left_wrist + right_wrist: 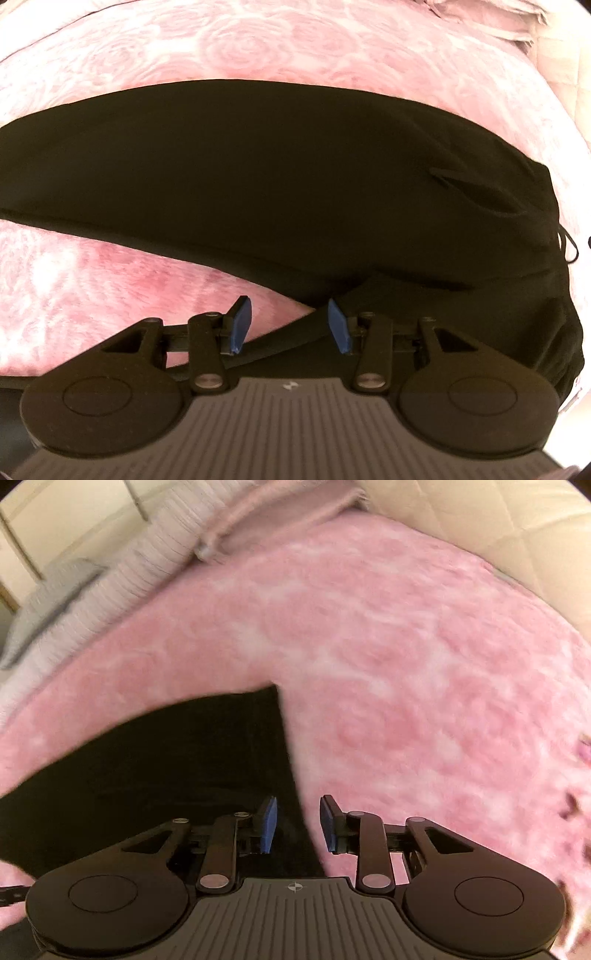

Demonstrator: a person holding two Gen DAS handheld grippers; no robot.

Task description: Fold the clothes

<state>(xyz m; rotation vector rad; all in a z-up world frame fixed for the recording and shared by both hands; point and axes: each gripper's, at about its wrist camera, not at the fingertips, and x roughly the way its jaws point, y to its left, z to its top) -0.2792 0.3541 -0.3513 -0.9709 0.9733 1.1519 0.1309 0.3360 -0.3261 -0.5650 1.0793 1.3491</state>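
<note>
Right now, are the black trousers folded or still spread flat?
Partly folded: the black trousers lie leg over leg in one long band across the pink blanket, waistband and drawstring at right. No crosswise fold yet.

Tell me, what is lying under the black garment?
The black garment lies on a pink fluffy blanket, which shows all around it. What the blanket covers, and anything directly under the cloth, stays hidden.

Left wrist view steeply down, close over black trousers filling the frame's middle, right wrist view tilted down, trouser end toward 8 o'clock, pink blanket shared.
</note>
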